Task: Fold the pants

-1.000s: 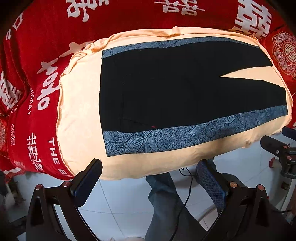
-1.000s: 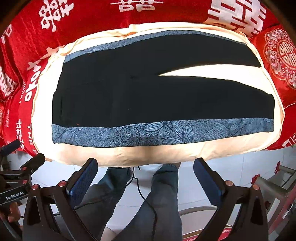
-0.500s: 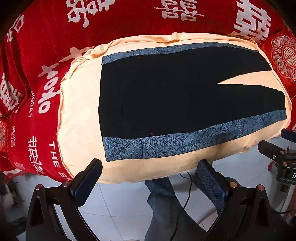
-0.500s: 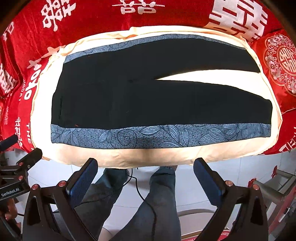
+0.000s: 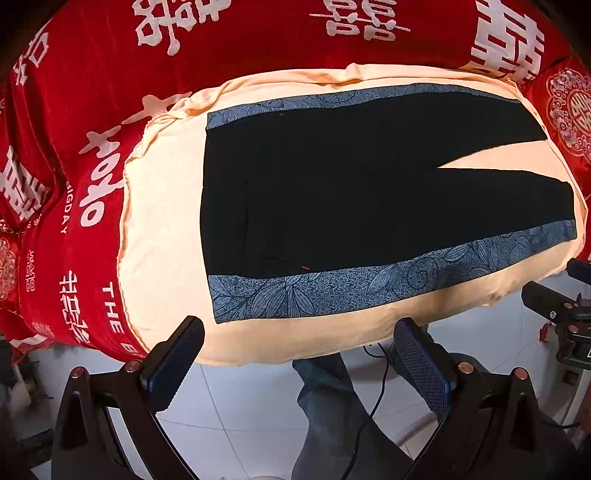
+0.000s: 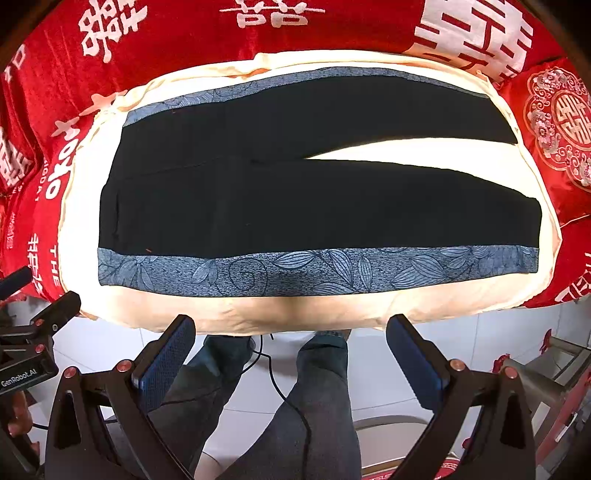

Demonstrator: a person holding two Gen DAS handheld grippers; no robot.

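Observation:
Black pants [image 5: 332, 192] [image 6: 295, 199] with blue leaf-print side stripes lie flat and unfolded on a cream cloth [image 5: 162, 229] [image 6: 85, 221]. The waist is at the left, the two legs spread apart to the right. My left gripper [image 5: 299, 354] is open and empty, hovering just short of the cloth's near edge, below the waist end. My right gripper [image 6: 291, 347] is open and empty, hovering short of the near edge at the middle of the near leg. Neither touches the pants.
A red bedspread [image 5: 240, 48] [image 6: 192, 33] with white characters lies under the cloth. A red embroidered pillow [image 6: 561, 122] sits at the right. White tiled floor [image 5: 251, 402], the person's jeans-clad legs [image 6: 317, 398] and a black cable lie below the bed edge. A chair [image 6: 546, 373] stands at lower right.
Both grippers have risen or tilted slightly, so the pants sit a little lower in both views. Both stay open and empty. The pants have not moved.

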